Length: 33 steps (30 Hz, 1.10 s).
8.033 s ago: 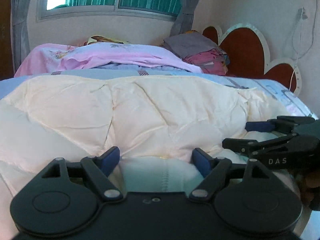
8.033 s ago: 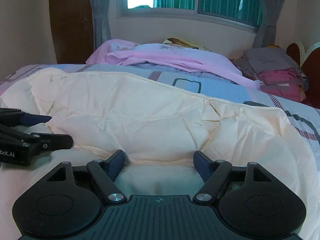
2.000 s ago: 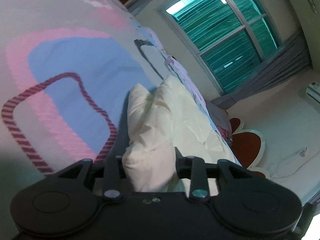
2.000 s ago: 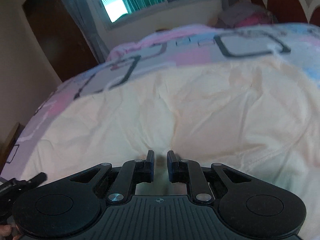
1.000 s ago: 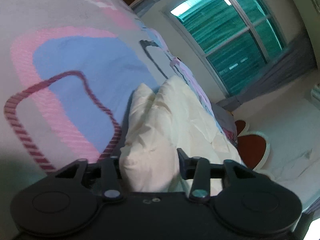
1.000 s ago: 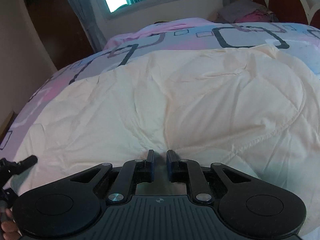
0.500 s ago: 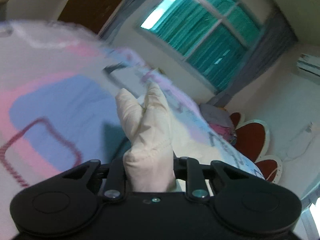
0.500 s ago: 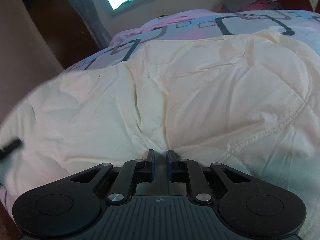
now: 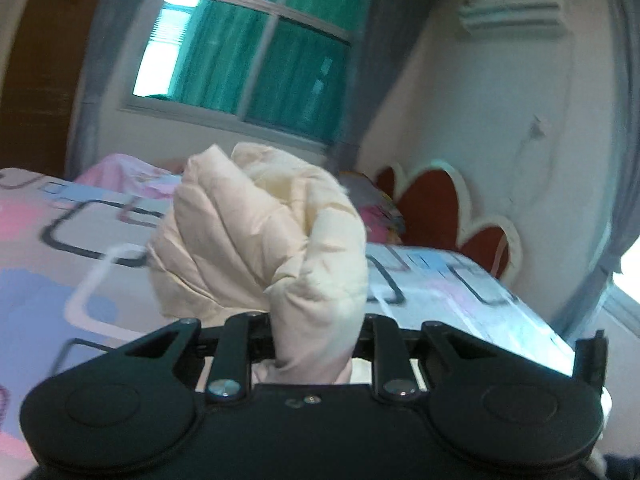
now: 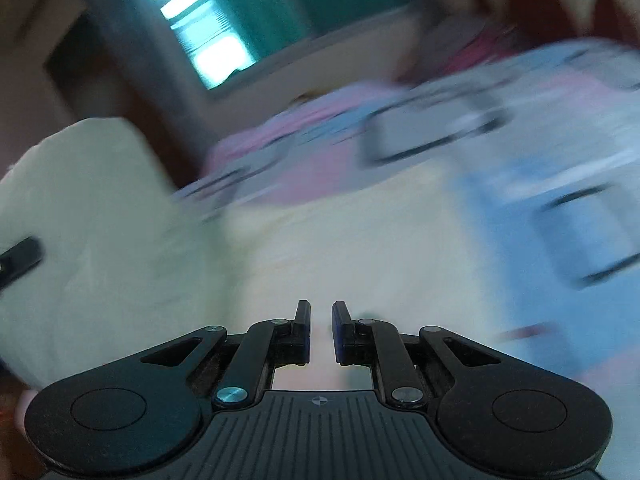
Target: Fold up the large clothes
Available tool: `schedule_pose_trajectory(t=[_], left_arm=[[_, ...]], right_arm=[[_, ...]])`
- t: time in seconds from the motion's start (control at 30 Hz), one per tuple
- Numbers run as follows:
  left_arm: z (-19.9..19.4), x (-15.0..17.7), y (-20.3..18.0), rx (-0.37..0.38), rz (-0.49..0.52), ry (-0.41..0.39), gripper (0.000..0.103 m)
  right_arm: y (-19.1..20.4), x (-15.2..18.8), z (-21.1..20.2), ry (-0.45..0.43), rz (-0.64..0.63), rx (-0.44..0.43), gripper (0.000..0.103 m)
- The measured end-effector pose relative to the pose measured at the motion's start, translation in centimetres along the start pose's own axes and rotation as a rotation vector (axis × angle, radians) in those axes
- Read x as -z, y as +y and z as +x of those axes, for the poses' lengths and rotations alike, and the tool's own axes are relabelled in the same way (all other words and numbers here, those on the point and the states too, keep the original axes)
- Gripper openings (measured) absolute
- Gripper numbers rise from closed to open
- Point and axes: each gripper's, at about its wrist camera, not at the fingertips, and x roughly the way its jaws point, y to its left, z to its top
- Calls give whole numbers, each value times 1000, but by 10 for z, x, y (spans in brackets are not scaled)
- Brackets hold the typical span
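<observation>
- The bed (image 9: 460, 292) is the biggest thing here. Its sheet is smooth, with pink and blue patches and dark square outlines.
- The cream quilt (image 9: 256, 248) is the big thing to fold. It is soft and puffy, with stitched lines and many wrinkles. Most of it lies on the bed, and the right wrist view shows it spread out below, though that picture is very blurry.
- One thick end of the quilt is bunched up like a fat roll, lifted above the bed in front of the left camera.
- The left hand-held gripper (image 9: 316, 332) is clamped on that bunch. Its two black fingers squeeze the roll from both sides.
- The right hand-held gripper (image 10: 321, 332) has its fingers close together with only a thin slit between them. Pale cloth shows in the slit, so I think it pinches a thin bit of the quilt.
- To do this step well, I think both hands should carry their corners across at the same height, so the edge stays straight.
- The grip should stay tight, because the puffy cloth is heavy and could slip out.
- The lifted edge should land right on top of the far edge, so the sides match up.
- The window (image 9: 248, 52) behind has green blinds and a pale frame.
- The headboard (image 9: 432, 208) is red with a cream rim, shaped in round bumps.
</observation>
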Motion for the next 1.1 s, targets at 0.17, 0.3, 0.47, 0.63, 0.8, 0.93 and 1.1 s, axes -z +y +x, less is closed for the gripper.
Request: schedule_pose_trajectory(t=[0.17,0.3,0.47,0.63,0.8,0.93,1.1], left_arm=[[42,22,-40,76,90,130,21],[85,49,-63,137,131,256,21],[113,87,-76,175,129,356,22],[128,90,-67,212,64,415,34],[121,91,-71,282,15,410,76],[104,93,-86,259,51,384,86],[71,81,-83,270,6,364,91]], right_arm=[[-58,6,12,56,109,1,12],[-73,14,21,101,165,-27,12],[-91,14,17,118,217,-42,12],[-99,17,24,159,232,-57,12],[-100,15,22,167,237,-67,12],[-107,6,26,160,242,-69,13],[-116,1,5,98,264,-50,68]])
